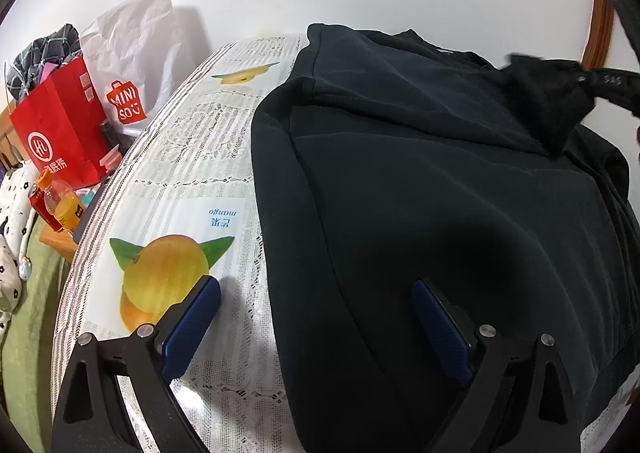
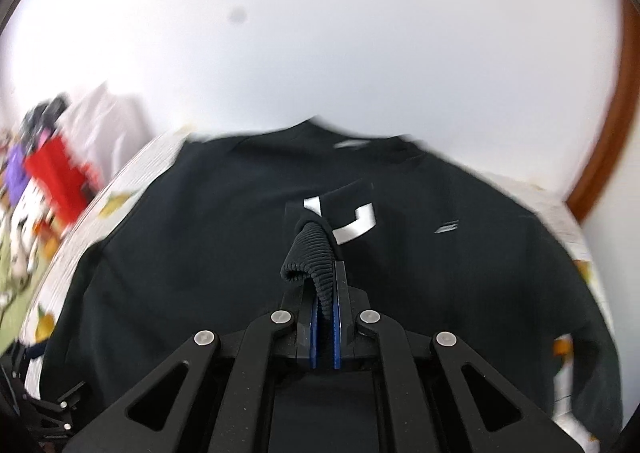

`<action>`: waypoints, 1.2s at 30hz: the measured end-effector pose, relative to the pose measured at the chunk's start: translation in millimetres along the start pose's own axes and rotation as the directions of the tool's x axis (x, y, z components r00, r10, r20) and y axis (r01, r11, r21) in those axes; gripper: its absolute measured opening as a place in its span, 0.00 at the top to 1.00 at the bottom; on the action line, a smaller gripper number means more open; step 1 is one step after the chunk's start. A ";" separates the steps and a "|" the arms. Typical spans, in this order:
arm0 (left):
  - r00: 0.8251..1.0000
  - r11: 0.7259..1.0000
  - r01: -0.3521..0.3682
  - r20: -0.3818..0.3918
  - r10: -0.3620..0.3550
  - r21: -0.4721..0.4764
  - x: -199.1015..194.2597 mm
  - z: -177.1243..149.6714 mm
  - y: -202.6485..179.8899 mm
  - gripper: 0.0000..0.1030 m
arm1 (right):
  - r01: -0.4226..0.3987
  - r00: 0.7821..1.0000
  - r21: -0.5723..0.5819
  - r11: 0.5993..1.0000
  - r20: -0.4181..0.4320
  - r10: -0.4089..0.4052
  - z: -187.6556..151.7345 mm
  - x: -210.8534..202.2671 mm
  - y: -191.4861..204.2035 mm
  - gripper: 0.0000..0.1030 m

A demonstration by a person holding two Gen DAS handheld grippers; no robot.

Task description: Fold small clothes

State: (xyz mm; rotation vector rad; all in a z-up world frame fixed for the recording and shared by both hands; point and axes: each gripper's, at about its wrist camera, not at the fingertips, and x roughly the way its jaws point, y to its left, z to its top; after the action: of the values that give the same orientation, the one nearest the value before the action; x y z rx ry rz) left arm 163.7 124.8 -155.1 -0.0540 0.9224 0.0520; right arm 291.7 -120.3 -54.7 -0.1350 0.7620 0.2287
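A black sweatshirt [image 1: 420, 181] lies spread over a table with a lace cloth printed with mangoes [image 1: 188, 157]. My left gripper [image 1: 316, 289] stands open low over the garment's left edge: one blue pad over the cloth, the other over black fabric, nothing pinched. In the right wrist view my right gripper [image 2: 325, 277] is shut on the ribbed cuff [image 2: 310, 257] of a sleeve, lifted above the sweatshirt [image 2: 200, 253]; white lettering [image 2: 354, 223] shows behind it. In the left wrist view that raised cuff [image 1: 548, 97] and the right gripper [image 1: 592, 79] appear at the far right.
Left of the table stand a red paper bag [image 1: 60, 125], a white shopping bag [image 1: 128, 65], a dark checked cloth [image 1: 40, 57] and an orange drink bottle [image 1: 60, 205]. A white wall lies behind; a brown wooden frame [image 2: 612, 121] curves at the right.
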 end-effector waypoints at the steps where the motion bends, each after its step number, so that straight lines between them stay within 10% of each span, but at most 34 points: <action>1: 1.000 1.000 0.000 -0.001 0.000 0.000 0.4 0.5 -0.6 0.06 | 0.030 1.000 0.021 0.999 0.007 -0.030 4.5 -2.8 -19.3 0.95; 9: 1.000 1.000 -0.009 -0.005 0.009 0.000 2.4 0.8 -1.2 0.03 | 0.313 0.947 0.163 0.936 -0.122 -0.296 2.6 14.2 -150.7 0.87; 14: 1.000 1.000 -0.014 -0.008 0.014 -0.002 3.1 0.6 -0.3 0.01 | 0.269 0.963 0.167 0.949 -0.057 -0.263 -7.2 3.1 -154.8 0.57; 19: 1.000 1.000 -0.014 -0.008 0.014 -0.002 3.1 0.2 -0.1 0.01 | 0.209 0.976 0.070 0.975 -0.076 -0.204 -21.1 32.1 -126.7 0.57; 24: 1.000 1.000 -0.015 -0.008 0.015 -0.002 3.2 0.2 -0.1 0.01 | 0.275 0.945 0.132 0.952 -0.219 -0.242 -43.7 77.2 -144.9 0.57; 36: 1.000 1.000 0.005 -0.015 -0.005 0.000 -5.7 -7.1 2.3 0.03 | 0.263 0.959 0.106 0.959 -0.135 -0.248 -89.4 -38.7 -136.2 0.36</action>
State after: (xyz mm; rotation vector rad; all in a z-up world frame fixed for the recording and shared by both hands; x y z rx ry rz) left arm 154.5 126.5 -154.9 -0.0571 0.9371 0.0467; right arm 239.4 -276.1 -86.6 -0.1303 0.8680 -0.0742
